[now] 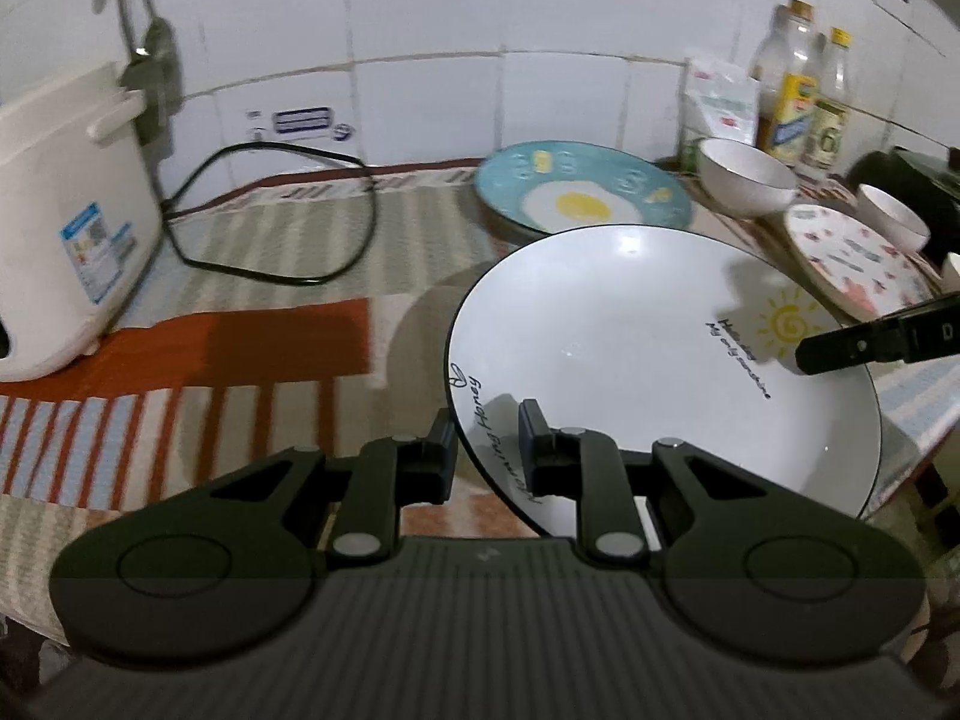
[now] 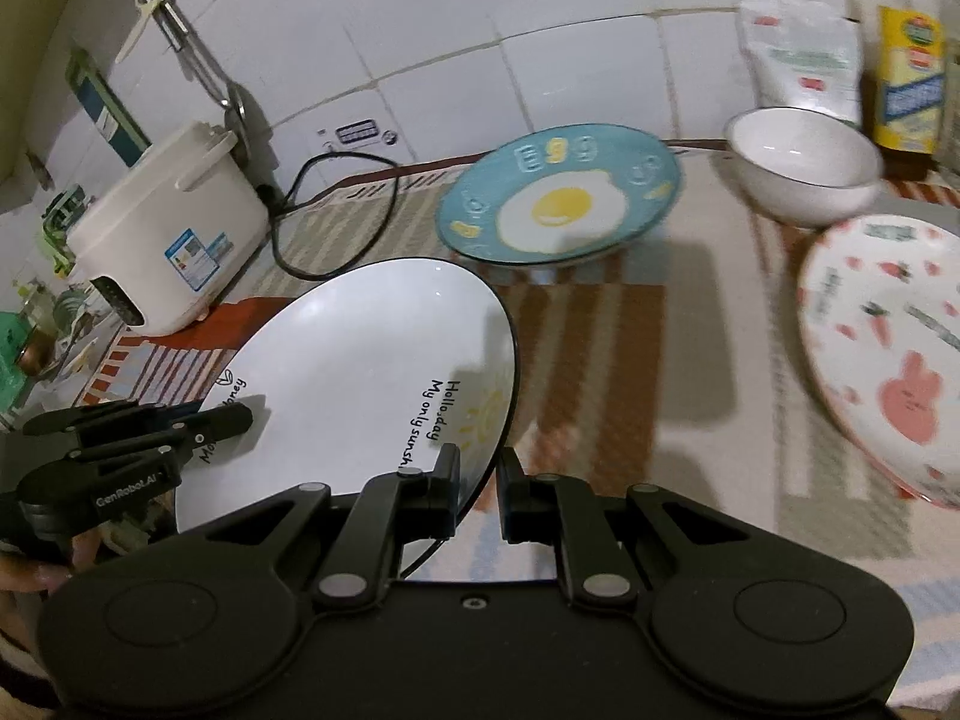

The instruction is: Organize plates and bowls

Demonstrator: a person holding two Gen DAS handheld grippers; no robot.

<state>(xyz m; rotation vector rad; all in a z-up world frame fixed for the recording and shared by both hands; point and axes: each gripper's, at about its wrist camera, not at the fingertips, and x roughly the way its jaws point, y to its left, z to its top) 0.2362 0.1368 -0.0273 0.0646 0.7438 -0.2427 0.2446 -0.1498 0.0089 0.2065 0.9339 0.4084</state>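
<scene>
- Both grippers hold the same white plate (image 1: 648, 360): my left gripper (image 1: 486, 450) has its jaws narrowed on the near rim by the "Morning Honey" lettering, one finger under the edge and one over it.
- My right gripper (image 2: 480, 480) is closed the same way on the opposite rim, beside the small yellow sun and the "Holla.day / My only sunshine" text; in the left wrist view its finger shows as a black bar lying on that rim.
- Between the two grips the plate, white with a thin dark rim, is off the striped tablecloth (image 1: 252, 276) and tilted, casting a round shadow on the cloth below.
- Just beyond it, a blue plate (image 2: 558, 204) with a fried-egg picture sits at the back of the table; I cannot tell whether its rim rests on something underneath.
- To the right of the blue plate stands a white bowl (image 2: 804, 174), and nearer to me on that side is a white plate with pink rabbits and strawberries (image 2: 888, 354).
- A second white bowl (image 1: 894, 216) sits behind the rabbit plate in the left wrist view.
- Behind the bowls are a white pouch (image 2: 804, 60) and bottles with yellow labels (image 1: 792, 90) against the tiled wall (image 1: 420, 90).
- Far left stands a white rice cooker (image 2: 162, 240), its black cord (image 1: 270, 210) looping across the cloth.
</scene>
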